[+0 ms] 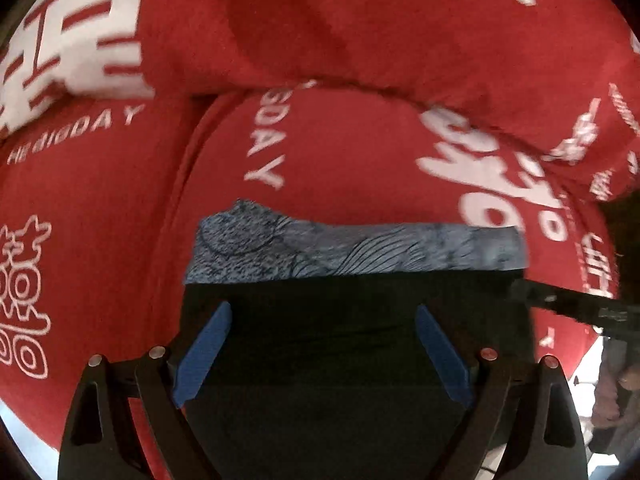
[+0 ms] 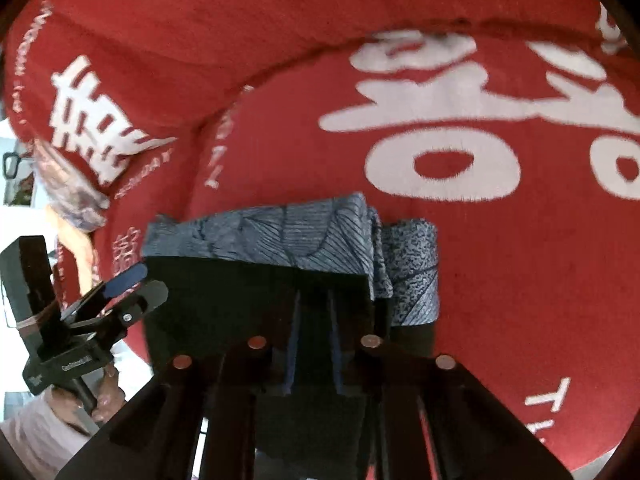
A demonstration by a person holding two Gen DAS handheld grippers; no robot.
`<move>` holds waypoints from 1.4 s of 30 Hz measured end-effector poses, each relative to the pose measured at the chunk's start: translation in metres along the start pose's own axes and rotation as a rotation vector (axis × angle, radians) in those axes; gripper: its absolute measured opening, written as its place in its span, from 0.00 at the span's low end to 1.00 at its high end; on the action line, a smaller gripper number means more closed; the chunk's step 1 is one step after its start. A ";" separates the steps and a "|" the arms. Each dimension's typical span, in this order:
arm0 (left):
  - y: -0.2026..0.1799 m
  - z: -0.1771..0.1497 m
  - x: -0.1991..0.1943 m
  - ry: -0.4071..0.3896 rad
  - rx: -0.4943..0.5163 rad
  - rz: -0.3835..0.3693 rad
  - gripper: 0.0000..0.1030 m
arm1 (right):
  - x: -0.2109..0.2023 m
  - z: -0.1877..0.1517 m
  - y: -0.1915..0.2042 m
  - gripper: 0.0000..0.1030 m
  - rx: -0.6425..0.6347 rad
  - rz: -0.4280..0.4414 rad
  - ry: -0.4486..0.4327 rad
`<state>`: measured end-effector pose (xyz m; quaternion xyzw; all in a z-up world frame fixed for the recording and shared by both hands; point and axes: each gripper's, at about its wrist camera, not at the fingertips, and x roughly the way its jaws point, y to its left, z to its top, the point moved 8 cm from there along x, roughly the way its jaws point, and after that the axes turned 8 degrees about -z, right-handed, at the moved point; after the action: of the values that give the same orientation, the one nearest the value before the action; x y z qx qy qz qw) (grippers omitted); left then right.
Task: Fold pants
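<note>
The pants [image 1: 352,340] lie folded into a compact black stack on the red blanket, with a blue-grey patterned band [image 1: 352,248] along the far edge. My left gripper [image 1: 324,328] hangs open just above the black cloth, its blue pads [image 1: 206,354] wide apart with nothing pinched. In the right wrist view the pants [image 2: 256,280] fill the middle, with the patterned layer [image 2: 414,276] bunched at their right end. My right gripper [image 2: 314,304] is shut, its fingers side by side over the black cloth; I cannot tell whether a fold is caught between them. The left gripper [image 2: 120,292] shows at the stack's left end.
The red blanket [image 1: 340,152] with white lettering covers the whole surface, and a thick fold of it [image 1: 400,52] rises behind the pants. A hand [image 2: 102,396] holds the left gripper's handle. Pale floor shows past the blanket's edge [image 2: 132,360] at the lower left.
</note>
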<state>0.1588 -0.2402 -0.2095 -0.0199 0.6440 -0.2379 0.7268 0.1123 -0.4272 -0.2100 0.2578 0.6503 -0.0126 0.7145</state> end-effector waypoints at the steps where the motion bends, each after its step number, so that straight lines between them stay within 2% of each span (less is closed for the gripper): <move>1: 0.002 -0.001 0.003 0.004 0.007 0.016 0.91 | 0.002 0.001 -0.003 0.07 0.016 0.017 -0.008; 3: -0.002 -0.002 0.003 0.007 0.025 0.035 0.91 | 0.005 0.004 -0.004 0.06 0.045 0.050 -0.006; 6: -0.007 -0.006 -0.005 0.022 0.052 0.082 0.91 | 0.002 0.003 -0.005 0.06 0.055 0.050 0.000; 10: -0.007 -0.016 -0.022 0.039 0.033 0.105 0.91 | -0.010 -0.005 -0.010 0.14 0.055 0.018 0.020; 12: -0.007 -0.022 -0.030 0.045 0.034 0.129 0.91 | -0.017 -0.010 -0.014 0.22 0.061 -0.012 0.025; 14: -0.005 -0.031 -0.039 0.064 0.035 0.186 0.91 | -0.024 -0.019 -0.020 0.45 0.083 -0.033 0.034; 19: -0.011 -0.055 -0.063 0.110 0.044 0.205 0.92 | -0.038 -0.049 -0.020 0.48 0.072 -0.096 0.068; 23: -0.020 -0.070 -0.077 0.143 0.061 0.218 0.92 | -0.050 -0.069 -0.010 0.62 0.051 -0.132 0.086; 27: -0.028 -0.081 -0.088 0.166 0.066 0.236 0.92 | -0.062 -0.080 0.004 0.66 0.035 -0.154 0.093; 31: -0.038 -0.084 -0.100 0.172 0.085 0.232 0.92 | -0.075 -0.086 0.017 0.77 0.010 -0.173 0.084; 33: -0.041 -0.083 -0.105 0.171 0.093 0.233 1.00 | -0.081 -0.088 0.024 0.78 -0.013 -0.187 0.073; 39: -0.050 -0.077 -0.120 0.166 0.105 0.241 1.00 | -0.096 -0.093 0.036 0.83 -0.071 -0.260 0.034; 40: -0.050 -0.077 -0.121 0.167 0.105 0.247 1.00 | -0.099 -0.093 0.036 0.87 -0.072 -0.277 0.020; 41: -0.050 -0.075 -0.124 0.170 0.102 0.255 1.00 | -0.102 -0.094 0.036 1.00 -0.074 -0.293 0.011; 42: -0.049 -0.076 -0.125 0.171 0.098 0.255 1.00 | -0.104 -0.094 0.036 1.00 -0.074 -0.304 0.004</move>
<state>0.0643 -0.2166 -0.0902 0.1180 0.6884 -0.1757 0.6938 0.0224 -0.3930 -0.1015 0.1297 0.6833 -0.0961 0.7121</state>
